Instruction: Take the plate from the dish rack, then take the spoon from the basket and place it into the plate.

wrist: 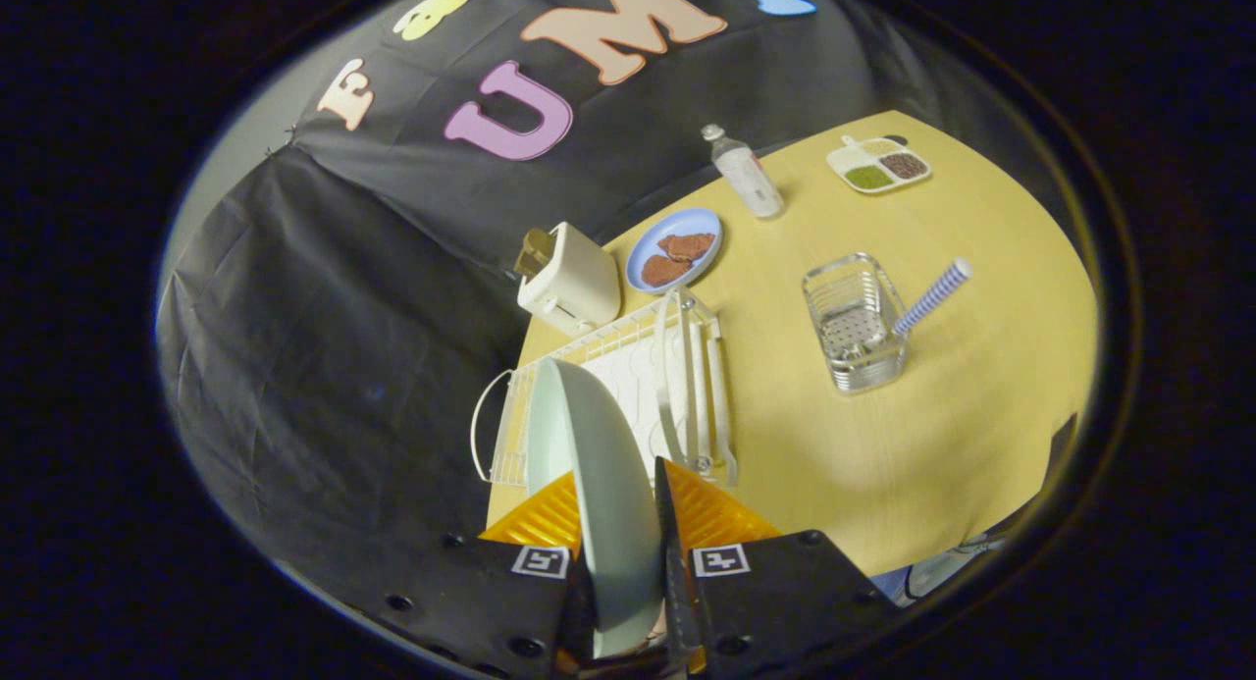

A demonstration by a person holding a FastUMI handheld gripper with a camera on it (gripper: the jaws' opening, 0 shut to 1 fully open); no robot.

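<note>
- The tongs (618, 523) are clamped on a pale green plate (599, 464): the plate stands on edge between the two fingers, one finger pressing each face.
- The plate's upper part reaches ahead of the fingertips and overlaps the near end of a white wire dish rack (667, 366). It cannot be told whether the plate's edge touches the rack or is held just above it.
- The plate's lower rim runs down between the fingers, where it is cut off from sight.
- The dish rack sits on a yellow table (932, 444), just beyond the fingers. The plate hides the rack's near corner.
- Off to one side of the rack, well apart from the fingers, stands a clear basket (852, 332). A spoon (932, 295) with a blue-and-white striped handle leans in it, the handle sticking out over the rim. The spoon's bowl is hard to make out through the basket's wall.
- Beyond the rack stands a cream toaster (569, 278), with something tan poking from its top slot.
- Beside the toaster lies a blue plate (675, 250) holding two brown pieces of food.
- Farther back stands a clear bottle (744, 173).
- Near the table's far edge is a small divided tray (878, 164); one section holds something green, another something brown, and the rest is too small to tell.
</note>
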